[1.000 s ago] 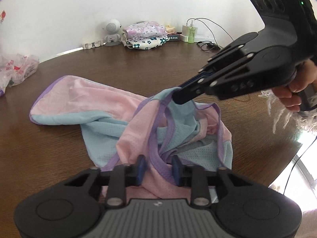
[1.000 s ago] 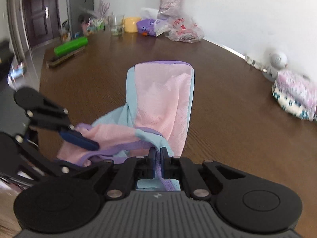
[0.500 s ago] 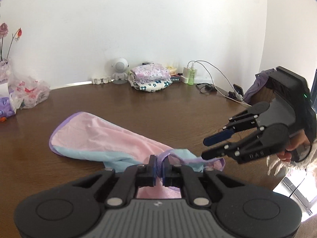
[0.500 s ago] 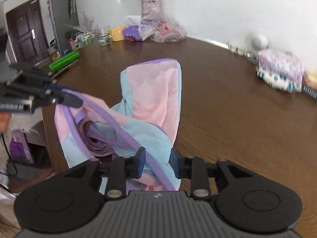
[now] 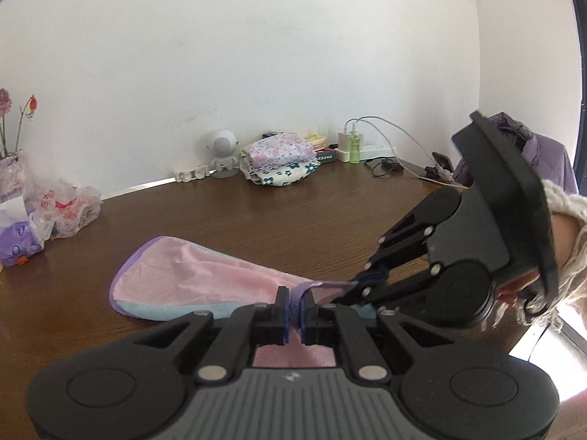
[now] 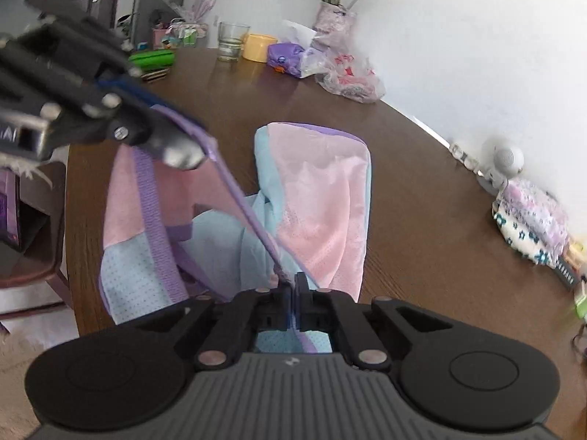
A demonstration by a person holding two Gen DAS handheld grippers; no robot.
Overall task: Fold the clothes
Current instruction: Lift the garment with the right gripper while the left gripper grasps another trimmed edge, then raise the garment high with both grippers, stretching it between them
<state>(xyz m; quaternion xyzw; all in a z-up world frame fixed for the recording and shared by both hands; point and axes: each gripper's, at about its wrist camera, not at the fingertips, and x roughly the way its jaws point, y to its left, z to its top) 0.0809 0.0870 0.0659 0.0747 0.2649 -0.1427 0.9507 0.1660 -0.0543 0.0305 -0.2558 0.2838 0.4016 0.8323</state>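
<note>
The garment [image 5: 190, 275] lay on the worktop [image 5: 256, 220], its near edge stretched between the left hand-held gripper [image 5: 293, 308] and the right hand-held gripper [image 5: 361, 286]; folded clothes [image 5: 279, 159] sat behind.

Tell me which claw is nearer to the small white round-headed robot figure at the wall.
Right. The right claw is at the table edge, on the white robot figure's side; the left claw is beside it, slightly farther away.
</note>
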